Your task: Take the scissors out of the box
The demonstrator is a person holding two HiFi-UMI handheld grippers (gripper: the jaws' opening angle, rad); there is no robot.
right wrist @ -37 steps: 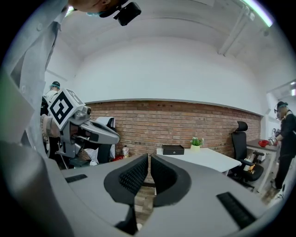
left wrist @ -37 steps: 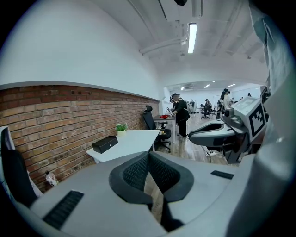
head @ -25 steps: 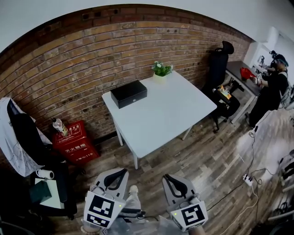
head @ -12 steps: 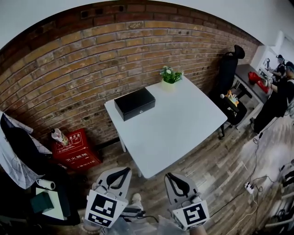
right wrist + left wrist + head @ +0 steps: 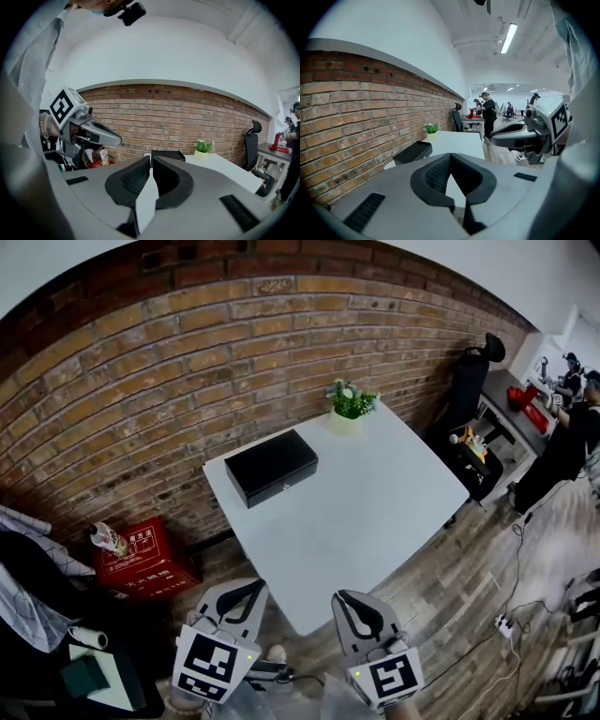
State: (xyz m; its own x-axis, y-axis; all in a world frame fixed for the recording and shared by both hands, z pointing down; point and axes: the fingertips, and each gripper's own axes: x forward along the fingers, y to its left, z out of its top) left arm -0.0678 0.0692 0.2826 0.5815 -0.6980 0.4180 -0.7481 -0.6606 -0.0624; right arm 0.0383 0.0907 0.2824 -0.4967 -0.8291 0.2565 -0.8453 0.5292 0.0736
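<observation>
Left gripper and right gripper, fingers pressed together, face table bearing box, plant.

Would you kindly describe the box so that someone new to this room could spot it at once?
By the brick wall stands a white square table. The box lies on its left corner nearest the wall. It is flat, black and closed, unlike the only other thing there, a green potted plant in a pale pot.
</observation>
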